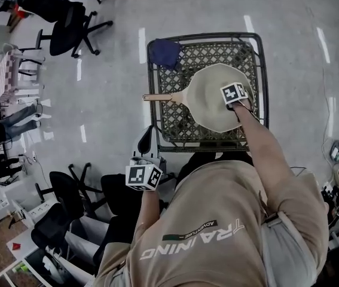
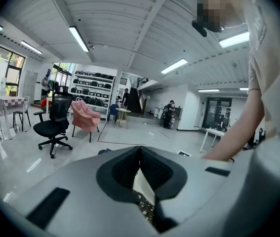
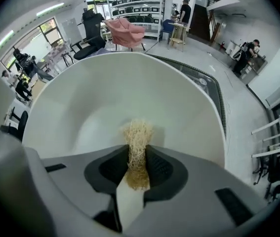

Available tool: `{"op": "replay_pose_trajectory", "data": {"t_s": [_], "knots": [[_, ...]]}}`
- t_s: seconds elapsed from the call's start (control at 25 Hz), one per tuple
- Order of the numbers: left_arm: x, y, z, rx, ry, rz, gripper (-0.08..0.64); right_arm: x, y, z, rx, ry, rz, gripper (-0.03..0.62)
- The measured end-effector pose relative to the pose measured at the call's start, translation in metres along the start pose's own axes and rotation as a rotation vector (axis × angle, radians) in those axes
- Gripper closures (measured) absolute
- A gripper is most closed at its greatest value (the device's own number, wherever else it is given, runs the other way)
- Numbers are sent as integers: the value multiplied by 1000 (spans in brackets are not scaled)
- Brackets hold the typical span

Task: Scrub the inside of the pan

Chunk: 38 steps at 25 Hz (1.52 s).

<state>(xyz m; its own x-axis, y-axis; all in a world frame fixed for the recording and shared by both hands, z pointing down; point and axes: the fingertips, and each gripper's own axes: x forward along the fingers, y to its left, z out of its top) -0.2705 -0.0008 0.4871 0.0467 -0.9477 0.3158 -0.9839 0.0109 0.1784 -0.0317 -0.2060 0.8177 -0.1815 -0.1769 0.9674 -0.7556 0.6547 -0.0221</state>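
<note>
Pan sits on the lattice bench. Its wooden handle points to the view's left, and a blue cloth lies on the bench corner beyond.

Right gripper points steeply down into the pan's right half. Its jaws are clamped on a straw-coloured fibre scrubber, whose tuft pokes past the tips toward the pale inner floor. We cannot tell whether the tuft touches.

Left gripper is off the bench by our waist, jaws together with nothing between them, aimed out at the room.

We judge scrubbing is in hand. To do it well:
- Press so the fibres, not the jaw tips, meet the coating.
- Work overlapping circles from the floor up the side wall.
- Nothing holds the pan, so it may slide or spin on the lattice. Use light strokes, or bring the left gripper to the handle to steady it.
- Grip firmly, since the springy tuft could work loose.
</note>
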Motion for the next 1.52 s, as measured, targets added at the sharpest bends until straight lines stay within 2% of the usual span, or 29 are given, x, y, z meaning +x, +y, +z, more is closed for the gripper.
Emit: {"op": "replay_pose_trajectory", "data": {"t_s": [0.12,0.24,0.36,0.44,0.52,0.68,0.88,1.0,1.08,1.16,1.24,1.36,1.52], "knots": [[-1,4,1,-2,-8,-5,541,-12,22,1,-1,-13,50,486],[3,5,1,-11,-17,-9,541,-22,61,-15,-64,62,88,486],[1,2,-1,-18,-21,-12,541,-9,127,-20,-120,48,232,486],[-4,3,-2,-15,-15,-13,541,0,160,-22,-151,33,287,486],[-8,5,-1,-7,-12,-13,541,6,165,-23,-167,46,264,486],[-15,7,-7,-3,-1,-14,541,15,131,-38,-214,114,176,486],[-5,2,-14,-7,8,-49,541,13,85,-52,-160,154,79,486],[7,-8,-11,9,-2,-95,541,10,59,-58,-144,182,4,486],[16,-14,-8,16,-16,-127,541,1,46,-55,-142,183,-17,486],[20,-22,-6,18,-28,-152,541,-15,39,-47,-132,141,-1,486],[25,-30,-2,25,-39,-178,541,-40,35,-32,-125,58,31,486],[38,-42,5,47,-56,-221,541,-87,17,-13,-126,-47,21,486],[57,-63,13,69,-89,-261,541,-157,18,27,-148,-302,130,486]]}}
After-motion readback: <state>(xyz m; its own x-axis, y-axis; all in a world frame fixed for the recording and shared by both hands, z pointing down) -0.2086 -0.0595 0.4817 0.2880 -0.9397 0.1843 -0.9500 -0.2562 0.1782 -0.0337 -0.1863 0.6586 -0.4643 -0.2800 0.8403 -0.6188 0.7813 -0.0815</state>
